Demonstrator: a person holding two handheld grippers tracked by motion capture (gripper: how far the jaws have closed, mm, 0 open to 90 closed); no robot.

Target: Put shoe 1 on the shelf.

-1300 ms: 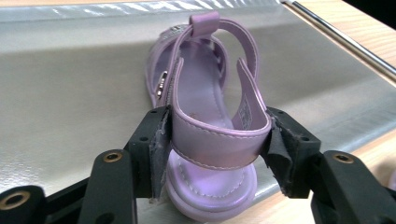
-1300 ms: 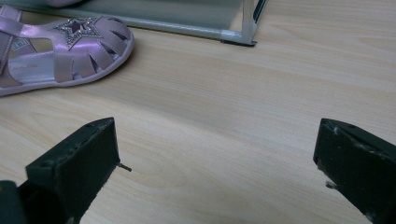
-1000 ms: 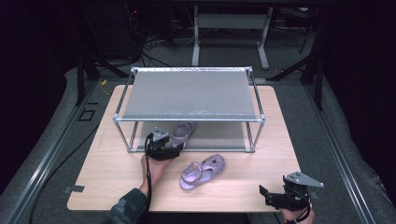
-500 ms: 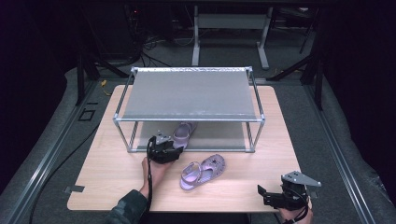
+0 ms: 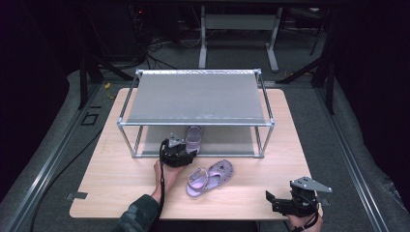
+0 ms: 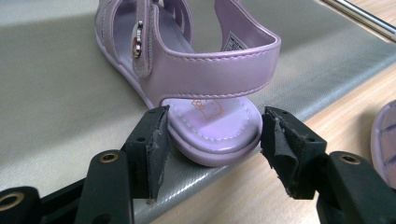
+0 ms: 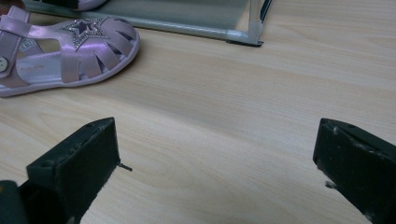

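1. The lilac sandal (image 6: 196, 79) sat on the rack's grey lower shelf (image 6: 56, 93), heel poking over the near edge toward the tabletop (image 5: 116, 179).
2. The left gripper (image 6: 212, 140) had its jaws spread either side of that heel, apparently not pinching it. My guess is the sandal had just been placed or was about to be nudged deeper.
3. To do it well, I'd keep the jaws clear of the heel strap and push the sole straight in so it doesn't twist.
4. The other sandal (image 5: 210, 177) lay on the tabletop, just near of the rack (image 5: 196, 96).
5. The right gripper (image 5: 290, 203) hung wide open and empty at the near right corner.
6. The left gripper view showed the jaw gap around the heel; the high view showed the layout.
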